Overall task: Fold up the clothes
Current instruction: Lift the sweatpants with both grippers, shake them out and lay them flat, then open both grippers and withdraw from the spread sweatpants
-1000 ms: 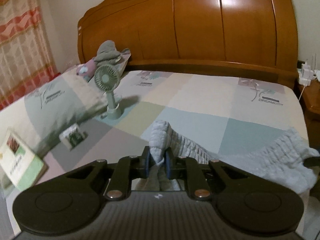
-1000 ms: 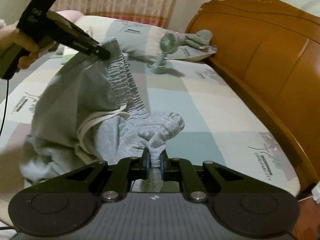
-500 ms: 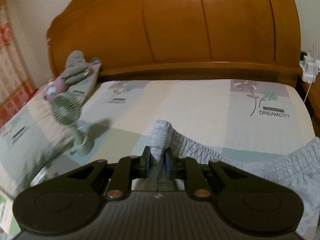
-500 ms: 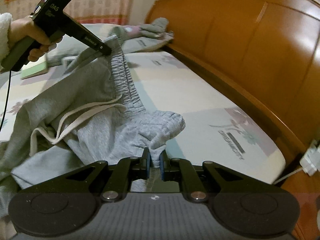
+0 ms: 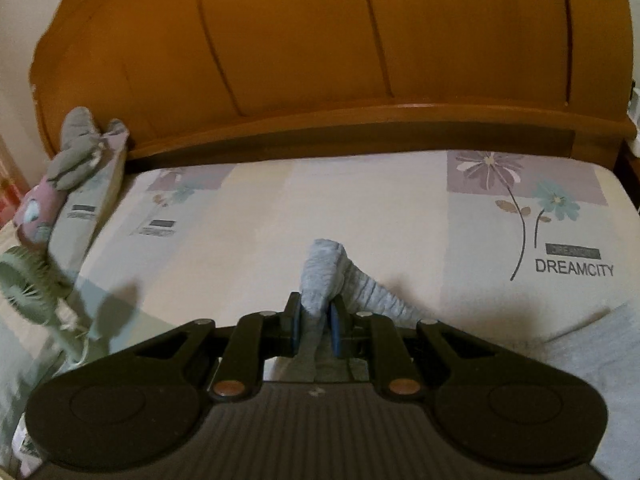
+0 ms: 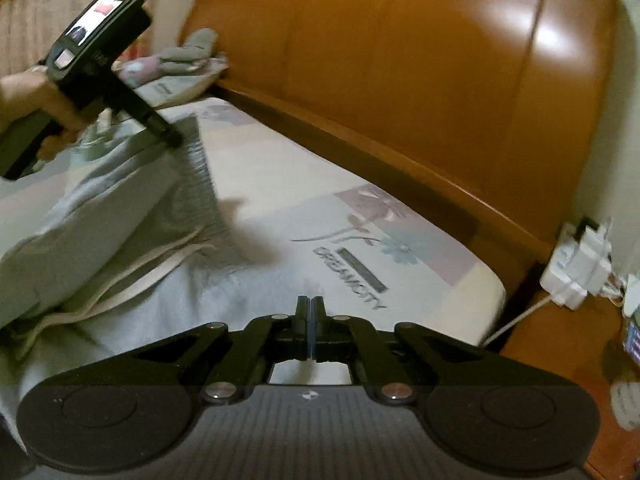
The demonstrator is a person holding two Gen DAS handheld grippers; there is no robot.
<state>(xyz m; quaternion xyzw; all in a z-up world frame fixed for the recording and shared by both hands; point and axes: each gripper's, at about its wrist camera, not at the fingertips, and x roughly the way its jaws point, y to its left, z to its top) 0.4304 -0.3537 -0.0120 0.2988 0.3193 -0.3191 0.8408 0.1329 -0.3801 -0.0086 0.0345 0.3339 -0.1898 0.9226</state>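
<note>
Seen from the left wrist, the ribbed waistband of one pair of grey sweatpants [image 5: 324,272] is pinched between the blue pads of the left gripper [image 5: 314,320], lifted just above the patchwork sheet [image 5: 260,220] and short of the wooden headboard [image 5: 320,60]; one small fan [image 5: 28,284] and one pillow [image 5: 84,204] topped with a soft toy lie toward the headboard's left end. Seen from the right wrist, the right gripper [image 6: 311,330] is pressed fully together with no cloth visible between its pads, while the sweatpants are spread below the headboard and held up at the far corner by the other tool. By this reading, the waistband is best laid flat and square to the headboard, kept taut, and the loose corner regripped before any fold is made.
</note>
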